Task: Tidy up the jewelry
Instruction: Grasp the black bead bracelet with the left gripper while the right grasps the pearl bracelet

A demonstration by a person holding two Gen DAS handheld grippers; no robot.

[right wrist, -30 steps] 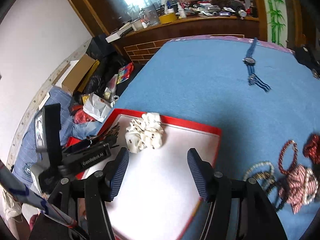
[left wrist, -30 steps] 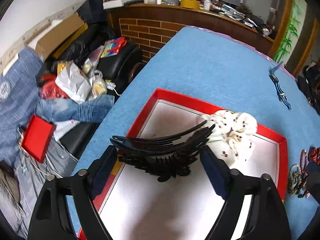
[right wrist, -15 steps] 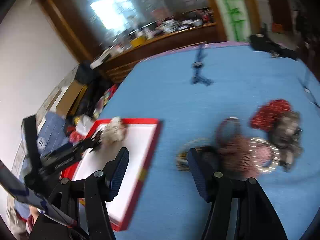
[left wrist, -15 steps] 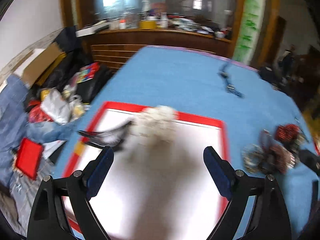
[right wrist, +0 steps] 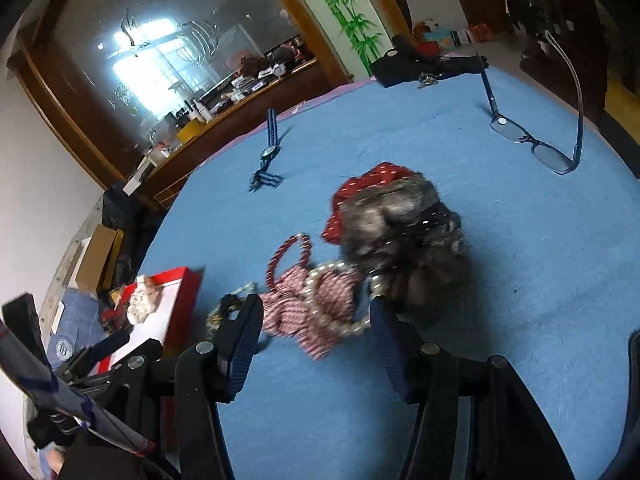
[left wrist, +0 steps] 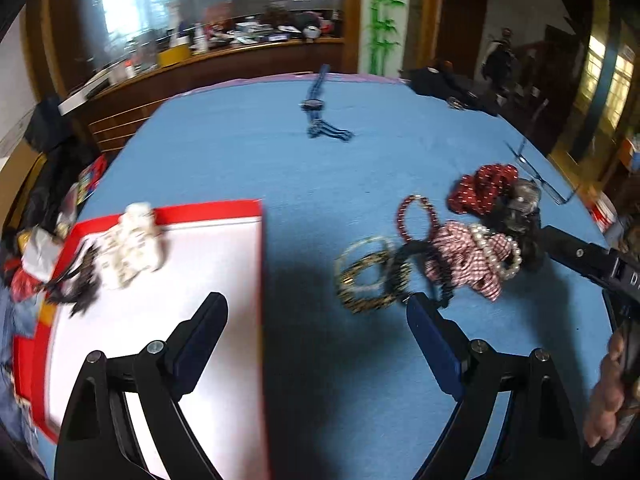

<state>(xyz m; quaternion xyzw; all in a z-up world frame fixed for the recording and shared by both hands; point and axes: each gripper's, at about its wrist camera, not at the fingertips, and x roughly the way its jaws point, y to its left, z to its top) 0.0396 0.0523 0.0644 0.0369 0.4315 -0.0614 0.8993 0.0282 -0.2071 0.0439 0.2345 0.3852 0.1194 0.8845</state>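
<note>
Both grippers, left [left wrist: 316, 312] and right [right wrist: 316, 312], unclenched, empty, over blue tablecloth [left wrist: 240, 160].

Table [left wrist: 248, 160]: matt blue felt-like cloth. Tray [left wrist: 208, 210]: glossy red rim, smooth white base. Checked scrunchie [left wrist: 468, 256]: woven cloth, with glossy pearl beads [left wrist: 508, 252]. Counter [left wrist: 224, 64]: polished wood.

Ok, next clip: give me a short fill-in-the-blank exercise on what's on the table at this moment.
1. The white scrunchie lies inside the ____-rimmed tray.
2. The tabletop is covered in ____ cloth.
3. The left claw holds ____ between its pads.
4. The pair of ____ sits upside down, apart from the jewelry pile.

Missing words: red; blue; nothing; glasses
</note>
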